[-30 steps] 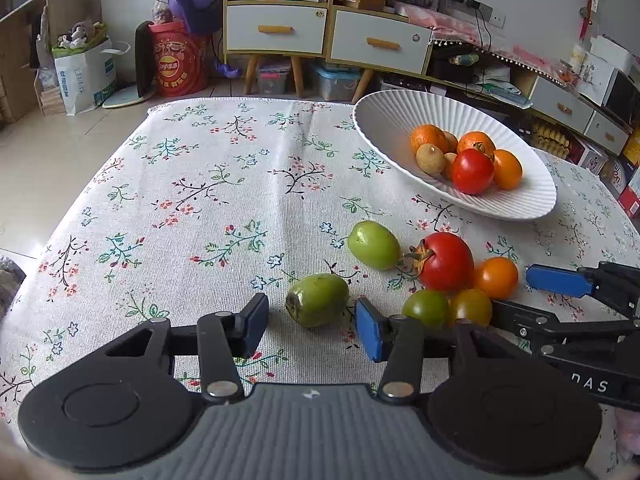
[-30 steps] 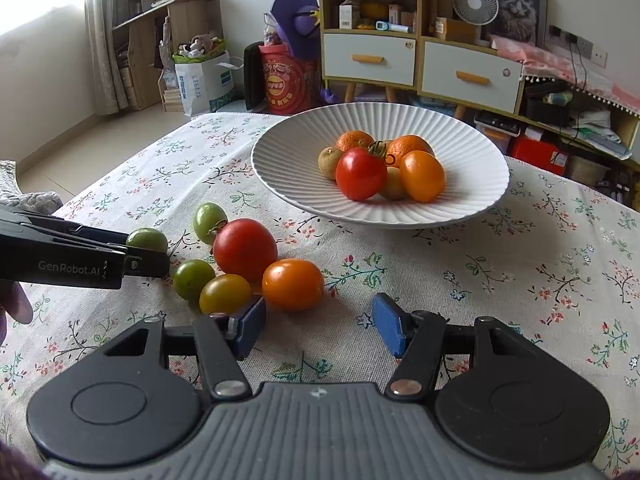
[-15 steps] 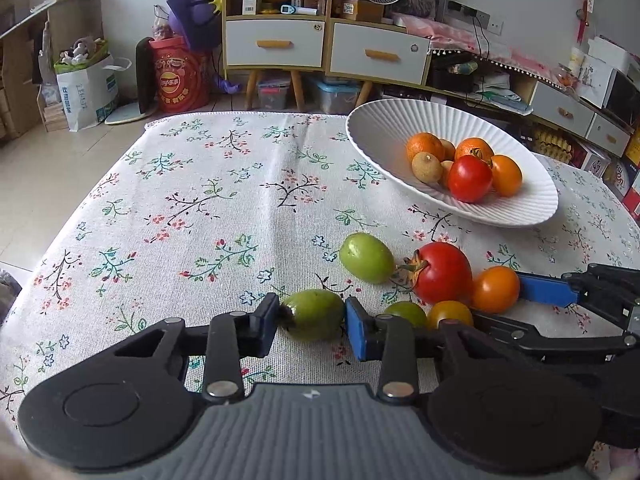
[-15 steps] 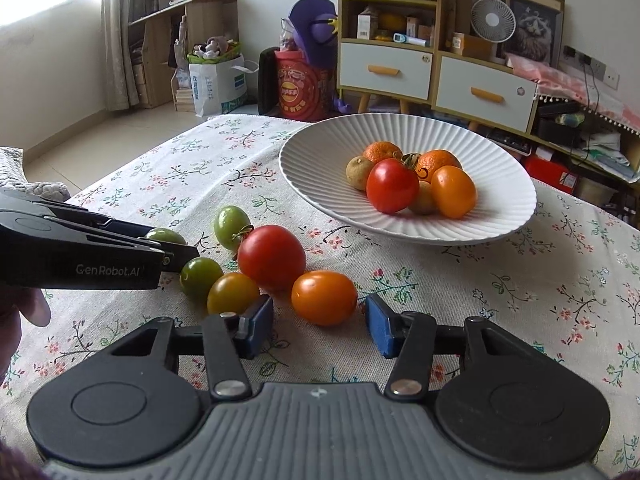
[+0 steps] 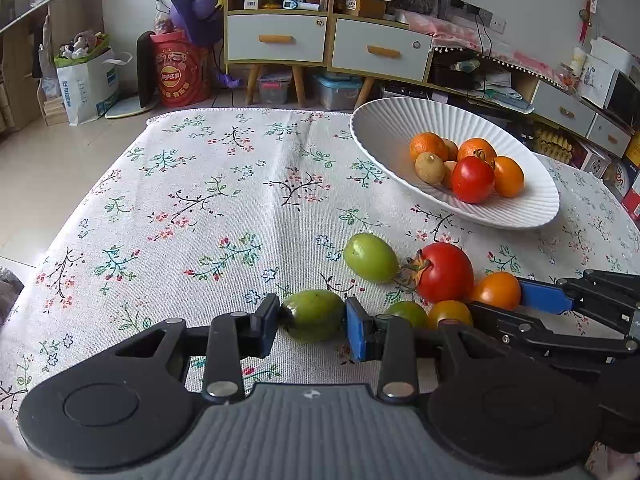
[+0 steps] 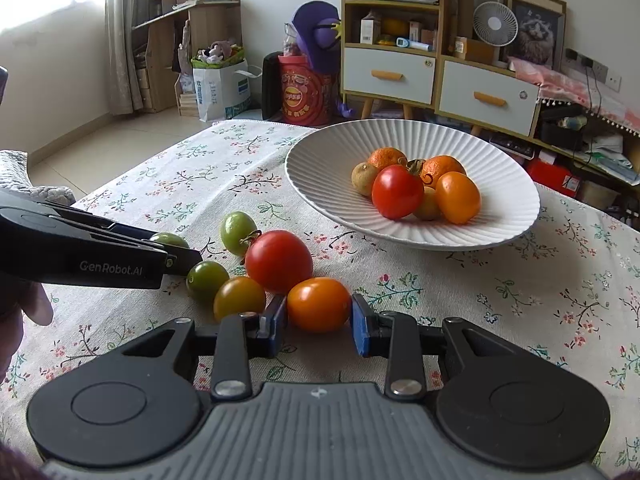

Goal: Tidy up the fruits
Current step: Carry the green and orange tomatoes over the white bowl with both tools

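- Green fruit: lies on the floral tablecloth, between the two blue pads of the left gripper, whose jaws are clenched on it from both sides.
- Orange tomato: on the cloth, between the pads of the right gripper; both pads appear to touch it, though the contact at its right pad is hard to confirm from this angle.
- Cluster beside the held fruits, right wrist view: the large red tomato touches the orange tomato at its 10 o'clock; a yellow-green tomato lies at 9 o'clock, just beside the gripper's left pad; a dark green tomato sits further toward 9 o'clock.
- Light green fruit: at 1 o'clock from the held green fruit, near it but apart, beside the red tomato's stem.
- Obstruction: the left gripper's body crosses the right wrist view from the 9 o'clock edge and hides most of the green fruit there.
- White ribbed bowl: at 12 to 1 o'clock from the cluster, well apart, holding two mandarins, a red tomato, an orange tomato and small brownish fruits.
- Background: cabinet with drawers and a desk fan beyond the table.
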